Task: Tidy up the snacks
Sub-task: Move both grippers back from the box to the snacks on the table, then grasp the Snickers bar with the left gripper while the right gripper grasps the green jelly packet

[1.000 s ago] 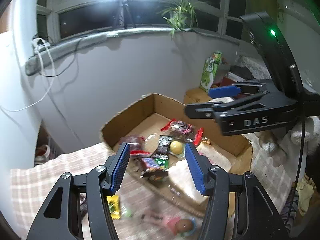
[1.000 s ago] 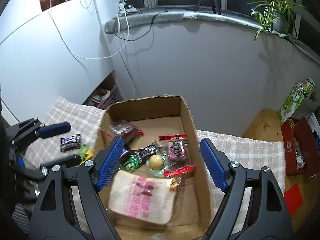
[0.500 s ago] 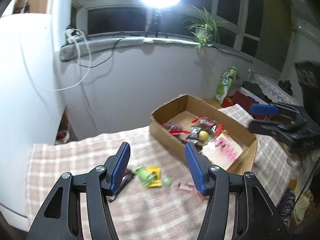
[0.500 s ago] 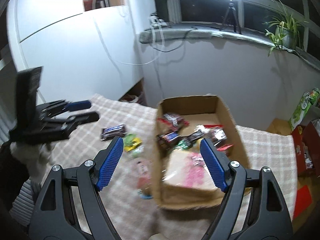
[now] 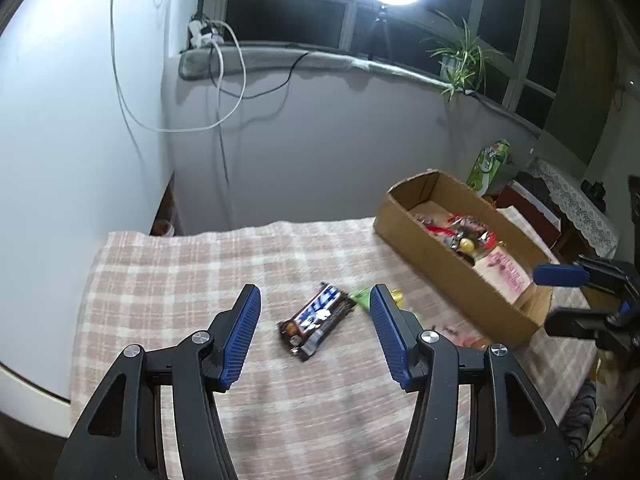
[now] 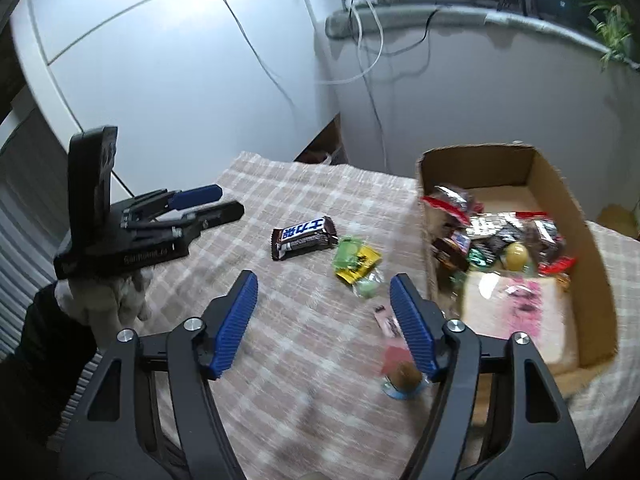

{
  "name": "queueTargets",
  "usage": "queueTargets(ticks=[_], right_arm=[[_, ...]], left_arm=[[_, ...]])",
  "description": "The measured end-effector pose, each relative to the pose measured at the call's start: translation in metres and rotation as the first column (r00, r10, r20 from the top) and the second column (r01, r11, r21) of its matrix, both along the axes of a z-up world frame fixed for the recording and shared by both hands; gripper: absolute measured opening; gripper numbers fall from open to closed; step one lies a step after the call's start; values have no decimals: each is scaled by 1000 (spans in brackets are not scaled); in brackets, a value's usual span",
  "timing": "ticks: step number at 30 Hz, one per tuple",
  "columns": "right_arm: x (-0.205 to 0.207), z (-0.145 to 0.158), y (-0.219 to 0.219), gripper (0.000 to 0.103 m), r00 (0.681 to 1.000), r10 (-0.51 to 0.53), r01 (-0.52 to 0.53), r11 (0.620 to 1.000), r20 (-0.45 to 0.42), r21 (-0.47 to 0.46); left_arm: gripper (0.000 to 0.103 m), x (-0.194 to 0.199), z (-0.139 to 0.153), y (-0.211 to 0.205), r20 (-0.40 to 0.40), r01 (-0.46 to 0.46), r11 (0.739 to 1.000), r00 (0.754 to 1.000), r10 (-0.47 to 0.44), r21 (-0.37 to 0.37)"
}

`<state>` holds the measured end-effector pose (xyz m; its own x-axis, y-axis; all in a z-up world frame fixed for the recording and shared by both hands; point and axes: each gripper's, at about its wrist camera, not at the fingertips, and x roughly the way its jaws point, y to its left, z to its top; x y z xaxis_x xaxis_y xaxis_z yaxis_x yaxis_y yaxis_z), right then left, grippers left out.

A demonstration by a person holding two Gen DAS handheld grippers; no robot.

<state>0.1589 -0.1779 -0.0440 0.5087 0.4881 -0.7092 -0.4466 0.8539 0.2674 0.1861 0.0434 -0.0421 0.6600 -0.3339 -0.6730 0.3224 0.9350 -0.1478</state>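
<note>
Checked tablecloth (image 5: 168, 280): spread under both grippers.
Cardboard box (image 6: 560, 184): right of the right gripper's jaws, on the cloth, holding mixed snack packets and a pale bread pack (image 6: 516, 312).
Left gripper (image 5: 314, 324): jaws partly open, empty.
Right gripper (image 6: 322, 314): jaws closing, nothing between them.
Chocolate bar (image 5: 318, 318): flat on the cloth, framed between the left jaws, untouched; beyond the right jaws' left tip.
Green-yellow packet (image 6: 354, 258): just beyond the right jaws, beside the bar.
Round capped snack (image 6: 404, 378): blurred, partly behind the right finger.
</note>
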Motion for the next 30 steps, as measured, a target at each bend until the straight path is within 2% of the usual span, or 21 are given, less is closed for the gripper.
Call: queueTargets(ticks=[2,6,9,12,15,21,30], right_arm=[[19,-4,11,54,998,9,-9,1000,-58,-12],[51,-16,30,52,988,17,-23,999,-151,-42],[71,-28,47,45,977,15,-32,996,-214,-78],[86,-43,59,44,966,2,-33,993,-257,-116],[97,-58,65,33,957,-19,-27,988,-289,-153],[114,-74,69,32,949,-56,-11,977,-311,-211],[121,-88,76,31,937,-61,-24,971,-344,-239]], left_arm=[[56,4,-5,3,-12,6,1000,1000,-6,12],[56,12,-16,2,-33,40,998,999,-38,57],[56,16,-24,-3,-49,76,993,996,-72,86],[55,20,-35,-9,-67,116,987,992,-109,110],[52,23,-43,-12,-83,140,983,988,-130,121],[50,31,-59,-19,-104,166,978,983,-154,123],[50,40,-72,-29,-118,211,965,974,-194,155]])
